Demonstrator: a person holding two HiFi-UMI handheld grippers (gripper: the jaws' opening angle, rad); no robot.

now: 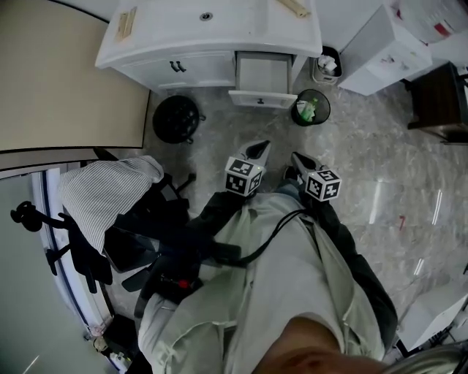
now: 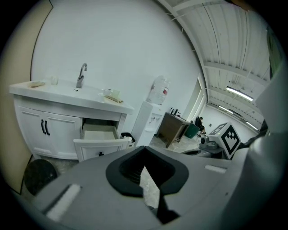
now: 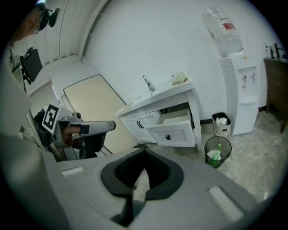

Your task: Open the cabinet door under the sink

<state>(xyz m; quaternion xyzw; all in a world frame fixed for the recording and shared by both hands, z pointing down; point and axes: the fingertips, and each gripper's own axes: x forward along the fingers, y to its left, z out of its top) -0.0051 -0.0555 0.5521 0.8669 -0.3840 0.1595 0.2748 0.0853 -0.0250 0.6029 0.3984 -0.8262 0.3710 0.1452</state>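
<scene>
Left gripper (image 1: 257,150), right gripper (image 1: 298,159): both held by the body, well short of the sink (image 1: 207,16). Each has its jaws pressed together, with nothing in them.

Step in hand, as I judge it: approach, no contact yet. Next move calls for closing the distance, parting one gripper's jaws and taking a handle crosswise.

Drawer (image 1: 261,79), below and right of the sink: pulled out.

Cabinet door (image 1: 201,71), under the sink: shut, face towards the person. Black pull handles (image 1: 175,66) stand upright, long axis vertical, side by side where the paired doors meet.
</scene>
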